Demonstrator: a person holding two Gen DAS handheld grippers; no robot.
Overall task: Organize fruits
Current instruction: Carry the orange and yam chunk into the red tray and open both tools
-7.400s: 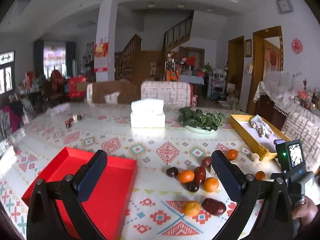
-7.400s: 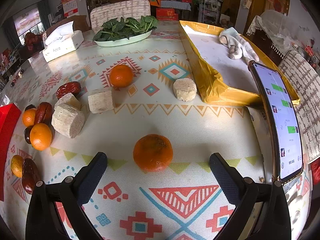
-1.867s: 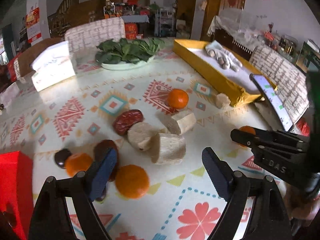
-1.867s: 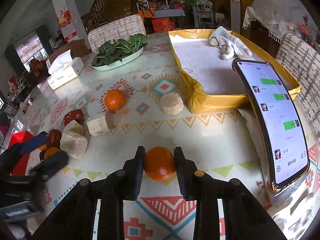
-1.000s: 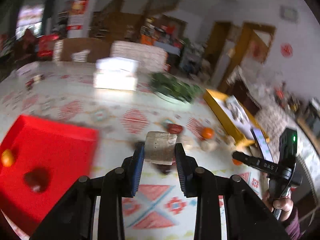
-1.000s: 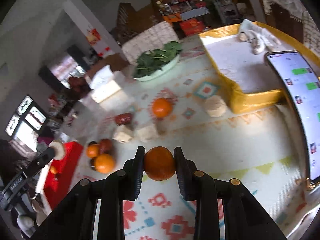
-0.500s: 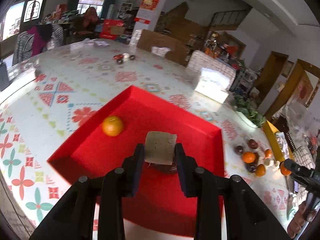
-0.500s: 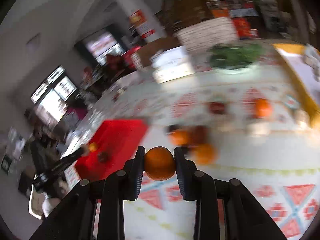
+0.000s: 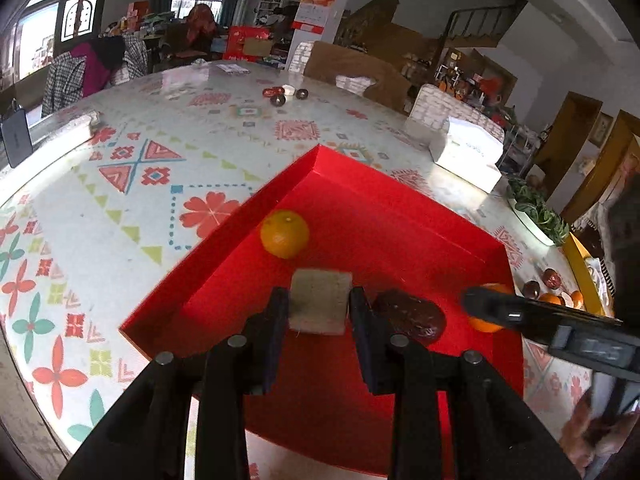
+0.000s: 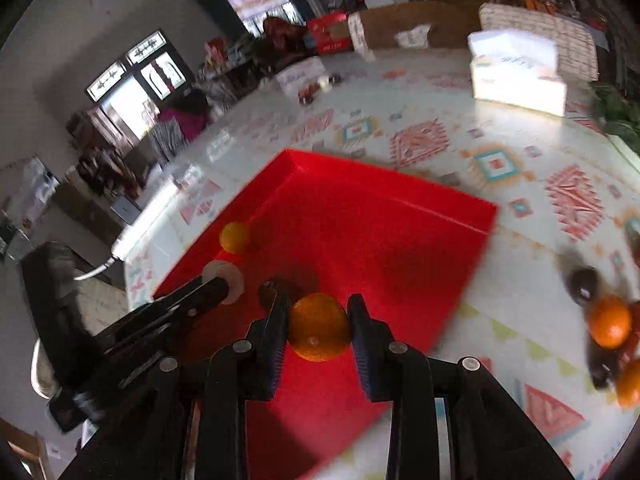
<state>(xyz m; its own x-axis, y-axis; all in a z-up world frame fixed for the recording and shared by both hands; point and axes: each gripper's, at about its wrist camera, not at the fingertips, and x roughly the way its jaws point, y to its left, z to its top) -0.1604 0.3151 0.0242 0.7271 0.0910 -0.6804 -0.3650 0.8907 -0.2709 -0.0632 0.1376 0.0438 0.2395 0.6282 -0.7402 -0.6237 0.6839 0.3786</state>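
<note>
My left gripper (image 9: 318,308) is shut on a pale beige sugarcane chunk (image 9: 318,300) and holds it over the red tray (image 9: 400,224). In the tray lie a yellow-orange mandarin (image 9: 285,233) and a dark red date (image 9: 410,316). My right gripper (image 10: 319,326) is shut on an orange mandarin (image 10: 319,327) over the tray's near edge (image 10: 360,232). It shows in the left wrist view (image 9: 486,312) at the tray's right side. The left gripper with its chunk (image 10: 224,280) shows in the right wrist view.
Loose mandarins and dates (image 10: 608,320) lie on the patterned tablecloth right of the tray. A white tissue box (image 9: 466,152) and a plate of greens (image 9: 536,212) stand beyond it. Small dark fruits (image 9: 284,95) lie at the table's far side.
Both grippers have moved closer over the red tray with their loads. The right gripper with its mandarin has come from the fruit pile to the tray's edge.
</note>
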